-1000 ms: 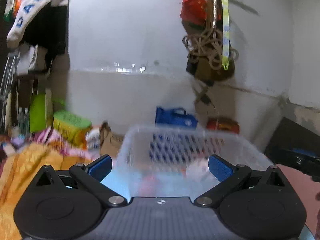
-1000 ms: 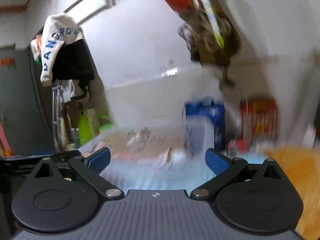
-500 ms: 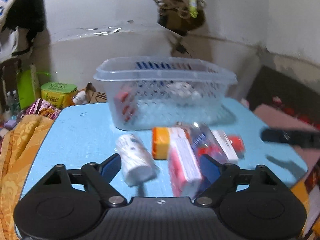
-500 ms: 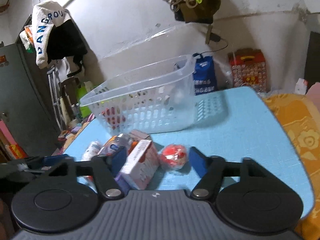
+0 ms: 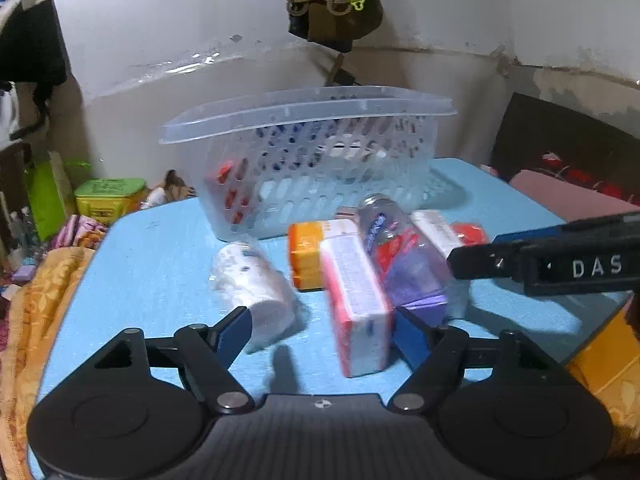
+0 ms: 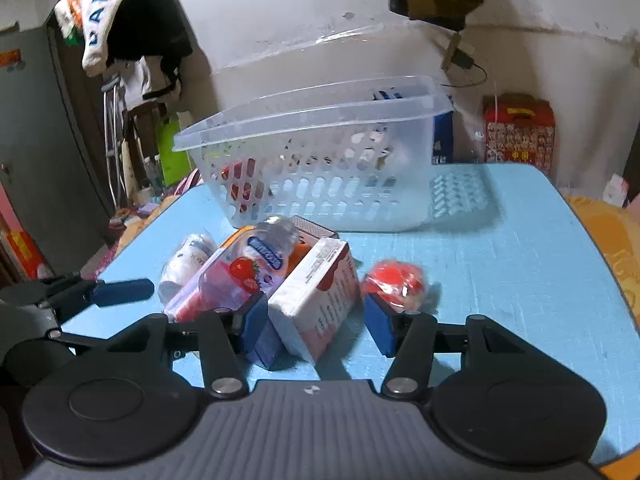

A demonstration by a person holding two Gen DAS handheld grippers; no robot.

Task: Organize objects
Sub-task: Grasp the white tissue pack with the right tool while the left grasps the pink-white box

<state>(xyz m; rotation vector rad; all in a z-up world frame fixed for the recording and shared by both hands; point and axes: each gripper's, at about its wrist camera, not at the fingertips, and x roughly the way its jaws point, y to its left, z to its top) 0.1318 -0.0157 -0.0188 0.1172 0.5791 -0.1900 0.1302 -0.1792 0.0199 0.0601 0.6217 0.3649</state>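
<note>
Right tongs (image 6: 316,322) spread around the white-and-red carton (image 6: 320,300), nothing pinched yet.
Close squarely across the carton's narrow sides; it lies flat on the blue table (image 6: 500,272), long axis pointing toward the clear basket (image 6: 320,160) behind; your left tongs (image 5: 322,334) hover spread and empty over the same cluster.

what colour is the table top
Light blue table top, clearest in the right wrist view.

"DAS" on right tool (image 5: 472,262), "DAN" on hanging garment (image 6: 104,28)
</note>
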